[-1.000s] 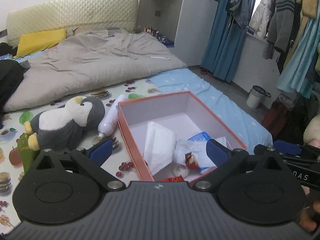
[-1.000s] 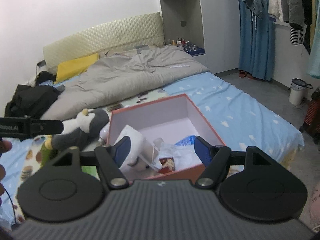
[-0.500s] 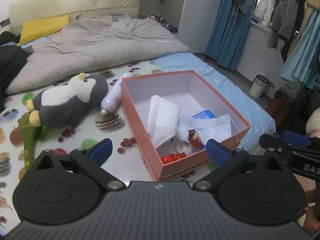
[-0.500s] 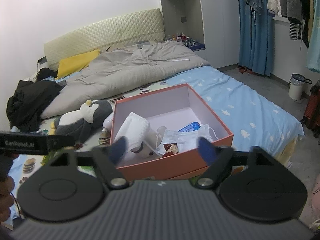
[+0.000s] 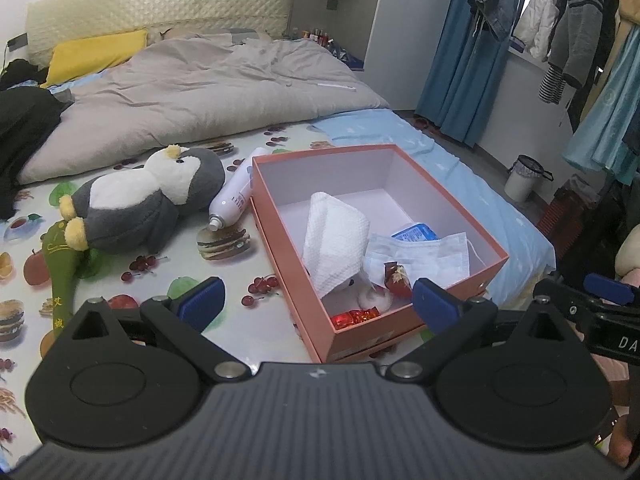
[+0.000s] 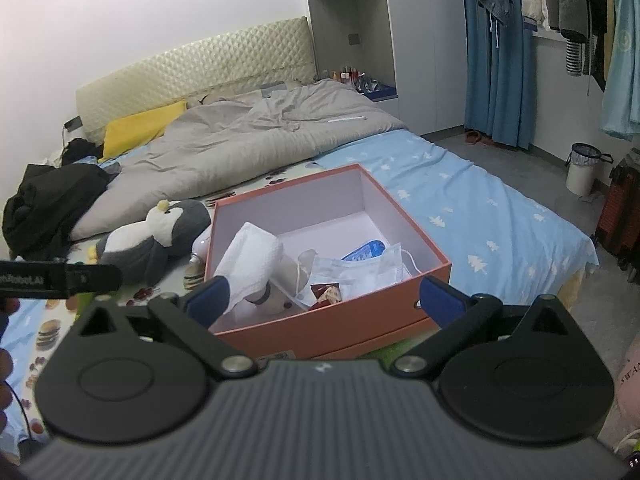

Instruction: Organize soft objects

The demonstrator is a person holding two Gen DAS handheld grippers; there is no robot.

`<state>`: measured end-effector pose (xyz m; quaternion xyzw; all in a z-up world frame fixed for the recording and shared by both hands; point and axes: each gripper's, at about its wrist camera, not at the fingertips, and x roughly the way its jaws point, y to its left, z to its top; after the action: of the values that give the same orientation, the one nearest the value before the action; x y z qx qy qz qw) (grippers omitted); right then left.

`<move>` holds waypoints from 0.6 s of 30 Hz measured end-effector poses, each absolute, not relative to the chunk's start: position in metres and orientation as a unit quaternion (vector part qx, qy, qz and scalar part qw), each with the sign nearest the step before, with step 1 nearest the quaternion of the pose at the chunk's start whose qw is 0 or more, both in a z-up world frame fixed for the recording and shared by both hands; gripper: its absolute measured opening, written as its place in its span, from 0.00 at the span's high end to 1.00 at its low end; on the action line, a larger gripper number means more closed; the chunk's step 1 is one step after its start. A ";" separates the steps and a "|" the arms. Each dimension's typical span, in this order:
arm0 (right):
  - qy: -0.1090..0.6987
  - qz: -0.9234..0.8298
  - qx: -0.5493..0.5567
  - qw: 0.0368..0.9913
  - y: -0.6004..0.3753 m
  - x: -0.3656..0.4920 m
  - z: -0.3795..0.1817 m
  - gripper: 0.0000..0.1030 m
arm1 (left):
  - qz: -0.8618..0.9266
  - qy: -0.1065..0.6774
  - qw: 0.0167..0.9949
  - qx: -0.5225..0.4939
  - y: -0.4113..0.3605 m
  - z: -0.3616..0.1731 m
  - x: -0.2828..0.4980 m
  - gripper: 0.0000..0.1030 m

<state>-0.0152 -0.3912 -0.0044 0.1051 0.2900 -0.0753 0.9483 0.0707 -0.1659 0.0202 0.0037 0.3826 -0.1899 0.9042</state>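
An open orange box [image 5: 408,322] [image 6: 332,322] sits on the bed near its foot edge. Inside lie a white towel [image 5: 336,244] [image 6: 250,260], a face mask [image 5: 420,254] [image 6: 360,268], a blue packet [image 5: 414,234] and small wrapped sweets [image 5: 356,316]. A grey and white penguin plush [image 5: 140,200] [image 6: 148,236] lies left of the box, with a white bottle [image 5: 234,196] between them. My left gripper [image 5: 316,306] is open and empty, above the box's near left corner. My right gripper [image 6: 324,296] is open and empty, above the box's near wall.
A green stick-like toy [image 5: 62,272] lies by the penguin. A grey duvet [image 5: 208,92], a yellow pillow [image 5: 96,54] and black clothes [image 6: 48,208] fill the far bed. A bin [image 6: 584,168] and hanging clothes [image 5: 576,36] stand right of the bed.
Both grippers have pulled back and risen from the box, so the whole box now shows. Both stay open and empty. Nothing on the bed has moved.
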 end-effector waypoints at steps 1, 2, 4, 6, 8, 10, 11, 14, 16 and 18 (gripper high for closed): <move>0.290 -0.075 0.105 0.948 -0.391 -0.015 -0.004 0.00 | -0.191 0.383 0.904 0.003 -0.166 0.020 0.070 0.01; 0.290 -0.074 0.106 0.948 -0.391 -0.015 -0.004 0.00 | -0.193 0.384 0.903 0.002 -0.166 0.019 0.069 0.01; 0.290 -0.073 0.107 0.948 -0.391 -0.016 -0.004 0.00 | -0.197 0.385 0.902 0.001 -0.167 0.018 0.069 0.01; 0.289 -0.073 0.107 0.949 -0.391 -0.016 -0.004 0.00 | -0.197 0.384 0.902 0.003 -0.168 0.018 0.068 0.01; 0.289 -0.073 0.105 0.949 -0.391 -0.016 -0.004 0.00 | -0.197 0.384 0.902 0.003 -0.168 0.017 0.068 0.01; 0.289 -0.072 0.105 0.949 -0.391 -0.016 -0.004 0.00 | -0.197 0.384 0.902 0.002 -0.168 0.017 0.068 0.01; 0.289 -0.072 0.105 0.949 -0.391 -0.016 -0.005 0.00 | -0.197 0.384 0.902 0.002 -0.169 0.017 0.068 0.01; 0.289 -0.076 0.104 0.949 -0.391 -0.016 -0.005 0.00 | -0.198 0.384 0.902 0.002 -0.168 0.017 0.068 0.01; 0.289 -0.076 0.105 0.949 -0.392 -0.016 -0.006 0.00 | -0.197 0.383 0.902 0.002 -0.168 0.017 0.068 0.01; 0.288 -0.076 0.102 0.949 -0.391 -0.016 -0.005 0.00 | -0.198 0.384 0.902 0.001 -0.168 0.017 0.068 0.01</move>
<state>-0.0159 -0.3912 -0.0053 0.1021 0.2885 -0.0762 0.9490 0.0679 -0.1685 0.0167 0.0015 0.3843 -0.1977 0.9018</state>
